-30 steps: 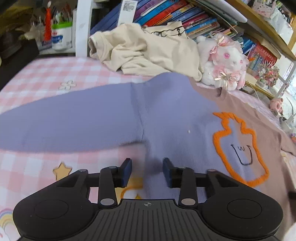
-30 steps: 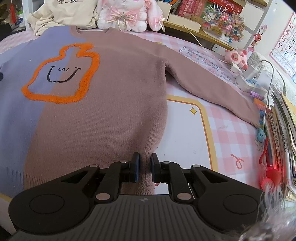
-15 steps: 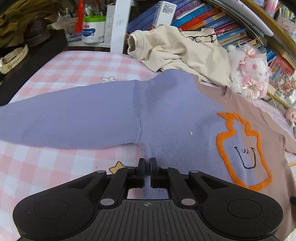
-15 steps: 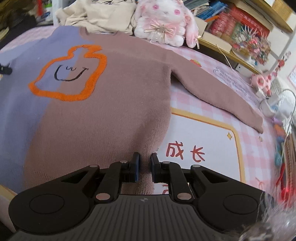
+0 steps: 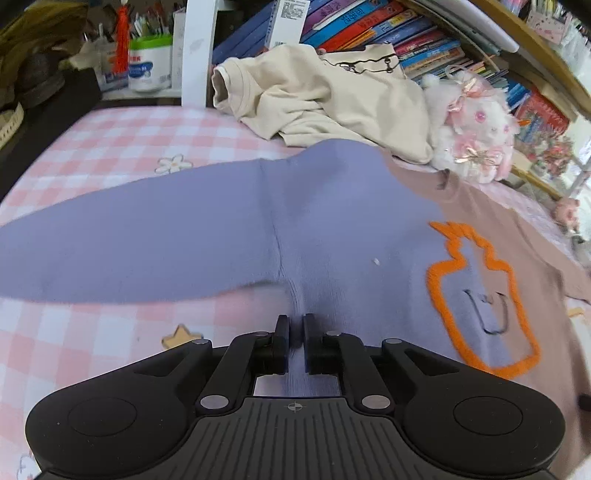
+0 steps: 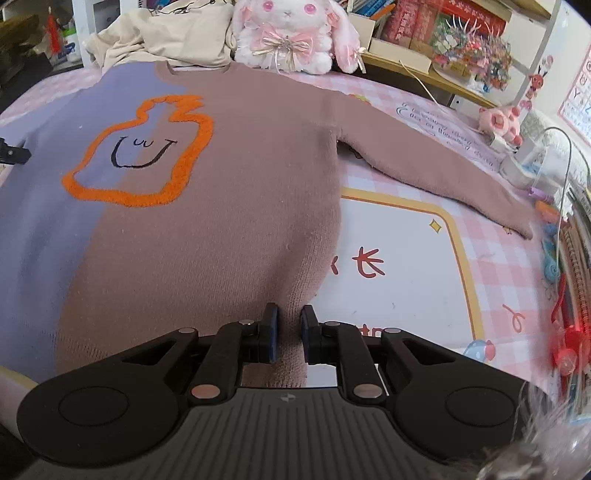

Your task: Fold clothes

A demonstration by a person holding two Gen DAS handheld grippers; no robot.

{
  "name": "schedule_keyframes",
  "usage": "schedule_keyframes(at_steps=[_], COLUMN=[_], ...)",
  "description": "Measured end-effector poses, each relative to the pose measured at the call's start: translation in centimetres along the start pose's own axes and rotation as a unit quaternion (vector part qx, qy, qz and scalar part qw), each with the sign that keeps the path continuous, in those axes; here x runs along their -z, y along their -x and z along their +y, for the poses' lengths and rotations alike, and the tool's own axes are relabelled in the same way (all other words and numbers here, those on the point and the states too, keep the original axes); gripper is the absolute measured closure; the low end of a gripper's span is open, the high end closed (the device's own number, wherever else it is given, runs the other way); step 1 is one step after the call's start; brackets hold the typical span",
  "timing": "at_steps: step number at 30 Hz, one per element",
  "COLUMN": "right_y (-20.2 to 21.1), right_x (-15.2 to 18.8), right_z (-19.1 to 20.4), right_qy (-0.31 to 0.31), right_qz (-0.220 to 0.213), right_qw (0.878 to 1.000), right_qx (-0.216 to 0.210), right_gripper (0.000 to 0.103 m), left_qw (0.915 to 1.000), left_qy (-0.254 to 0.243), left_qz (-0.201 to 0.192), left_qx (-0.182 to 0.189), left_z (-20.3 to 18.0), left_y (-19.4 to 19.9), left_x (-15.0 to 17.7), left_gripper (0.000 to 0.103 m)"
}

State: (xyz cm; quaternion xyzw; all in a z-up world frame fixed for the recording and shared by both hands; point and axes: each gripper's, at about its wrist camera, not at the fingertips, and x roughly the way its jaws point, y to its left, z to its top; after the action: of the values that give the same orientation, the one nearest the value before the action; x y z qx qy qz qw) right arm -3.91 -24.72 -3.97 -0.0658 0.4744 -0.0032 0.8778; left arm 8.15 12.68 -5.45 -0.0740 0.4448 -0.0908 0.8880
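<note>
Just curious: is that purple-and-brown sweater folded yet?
Not yet: the sweater lies spread flat, with both sleeves stretched outward.

The sweater [image 6: 229, 206] is soft matt knit, its rib stitches plain near the hem, with a fuzzy raised orange outline [image 6: 184, 162]. The bedsheet [image 5: 85, 147] is smooth printed cloth. Both the left gripper [image 5: 295, 345] and right gripper [image 6: 288, 334] are matt black plastic with shiny metal pins. The bunny toy [image 6: 291, 33] is fluffy plush; the cream shirt [image 5: 321, 92] is smooth cloth.
</note>
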Motion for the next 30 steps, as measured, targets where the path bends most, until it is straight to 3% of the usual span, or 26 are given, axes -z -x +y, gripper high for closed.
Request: schedule_keyframes(at_steps=[2, 5, 15, 17, 19, 24, 26, 30], right_y=[0.2, 0.5, 1.3, 1.4, 1.5, 1.5, 1.5, 1.5], right_x=[0.2, 0.7, 2.7, 2.9, 3.0, 2.8, 2.8, 2.9], right_z=[-0.1, -0.9, -2.1, -2.2, -2.2, -1.3, -1.2, -1.2], right_qy=[-0.004, -0.018, -0.07, -0.076, -0.076, -0.053, -0.05, -0.05], right_qz=[0.0, -0.001, 0.0, -0.001, -0.002, -0.003, -0.003, -0.005], right_qw=[1.0, 1.0, 0.996, 0.996, 0.995, 0.997, 0.997, 0.997], right_qx=[-0.003, -0.016, -0.051, -0.055, -0.062, -0.058, -0.056, -0.056], right_gripper=[0.083, 0.073, 0.073, 0.075, 0.084, 0.09, 0.09, 0.09], left_qw=[0.9999, 0.9996, 0.9975, 0.9972, 0.9967, 0.9972, 0.9977, 0.9976], left_qy=[0.002, 0.007, 0.049, 0.054, 0.063, 0.057, 0.052, 0.054], left_qz=[0.004, 0.007, 0.037, 0.039, 0.041, 0.036, 0.035, 0.036], left_qx=[0.012, 0.028, 0.036, 0.035, 0.031, 0.035, 0.026, 0.023], left_z=[0.2, 0.1, -0.7, -0.7, -0.7, -0.7, -0.6, 0.0], left_y=[1.1, 3.0, 6.4, 6.7, 6.7, 6.6, 6.6, 6.7], left_x=[0.7, 2.8, 7.3, 7.7, 8.0, 8.5, 8.4, 8.3], left_gripper=[0.084, 0.081, 0.079, 0.078, 0.078, 0.084, 0.097, 0.097])
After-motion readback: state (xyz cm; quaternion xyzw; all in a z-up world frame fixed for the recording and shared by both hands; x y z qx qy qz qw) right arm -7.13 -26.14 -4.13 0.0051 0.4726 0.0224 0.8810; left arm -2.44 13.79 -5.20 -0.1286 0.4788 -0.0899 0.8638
